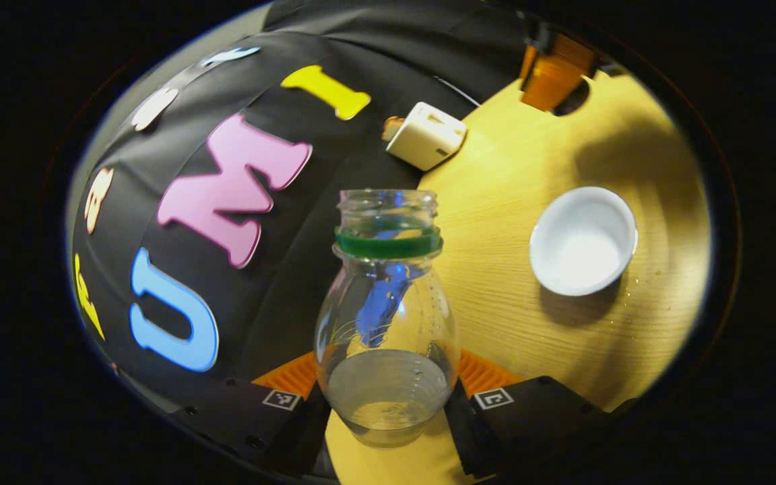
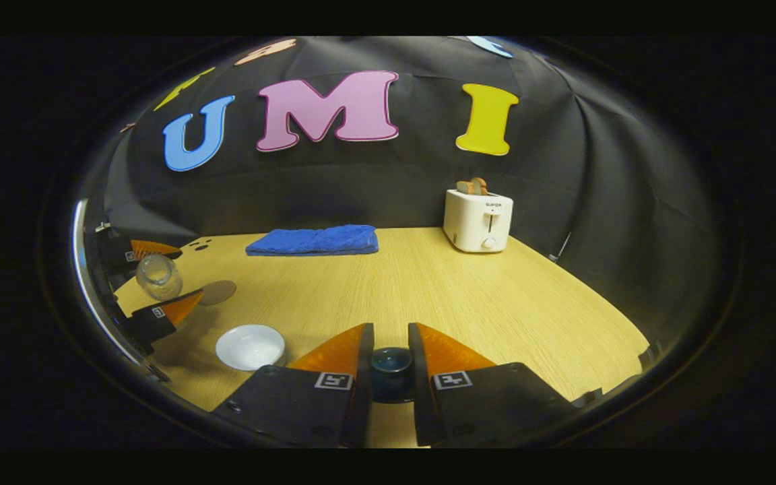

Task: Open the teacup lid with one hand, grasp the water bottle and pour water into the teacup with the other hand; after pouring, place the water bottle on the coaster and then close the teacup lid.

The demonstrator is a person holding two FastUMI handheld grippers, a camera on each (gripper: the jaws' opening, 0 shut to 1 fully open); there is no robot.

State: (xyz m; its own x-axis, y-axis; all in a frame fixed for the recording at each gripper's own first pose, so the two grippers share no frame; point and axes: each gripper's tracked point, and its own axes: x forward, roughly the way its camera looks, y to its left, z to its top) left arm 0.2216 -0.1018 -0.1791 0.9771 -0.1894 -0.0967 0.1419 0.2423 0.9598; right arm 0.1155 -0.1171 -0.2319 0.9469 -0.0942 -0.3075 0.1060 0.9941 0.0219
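Left claw (image 1: 388,404) clenched on water bottle (image 1: 388,316), lower centre of left gripper view, uncapped, tilted. Teacup (image 1: 583,240) open, right of frame, apart from bottle mouth. Right claw (image 2: 391,370) grips lid (image 2: 391,364), bottom centre. Step: pour. Next: bring mouth over cup. Coaster (image 2: 218,292) left.

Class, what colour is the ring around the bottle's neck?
Green; the ring on the bottle shows best in the left gripper view.
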